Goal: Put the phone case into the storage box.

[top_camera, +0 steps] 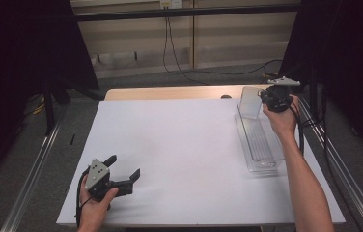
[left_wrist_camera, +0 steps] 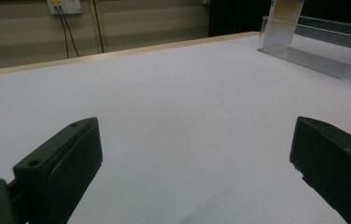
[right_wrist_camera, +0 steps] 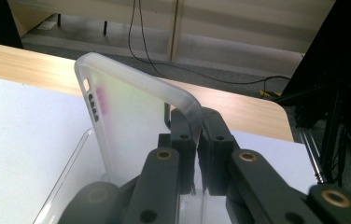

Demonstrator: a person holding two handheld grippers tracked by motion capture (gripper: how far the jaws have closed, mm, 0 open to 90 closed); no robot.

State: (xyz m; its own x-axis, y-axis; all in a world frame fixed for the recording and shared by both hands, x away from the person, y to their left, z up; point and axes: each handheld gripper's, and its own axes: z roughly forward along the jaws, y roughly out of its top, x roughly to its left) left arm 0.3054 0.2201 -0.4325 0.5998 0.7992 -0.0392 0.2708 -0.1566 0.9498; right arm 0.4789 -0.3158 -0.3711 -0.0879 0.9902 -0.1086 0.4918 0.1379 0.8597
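High view has the left gripper (top_camera: 123, 170) low at the near-left of the white table (top_camera: 179, 154), jaws spread wide with nothing between them, just the sheet under it. The right gripper (top_camera: 268, 96) is way over at the far right, up by the far end of a clear tray (top_camera: 260, 145) that runs lengthwise along that edge. From up there you can see a pale, see-through panel standing at the tray's far end, but not much more.

Right gripper view sorts that out: it's a clear phone case (right_wrist_camera: 131, 112), standing upright, with the camera cutout and side button slots near its top corner. The jaws are closed down narrow on the case's edge, one each side. Its lower end looks like it's inside the tray (right_wrist_camera: 66, 177), though I can't really tell if it touches the bottom.

Left gripper view gives both black jaws far apart over bare white, with the tray (left_wrist_camera: 323, 51) and case (left_wrist_camera: 283, 21) off at upper right.
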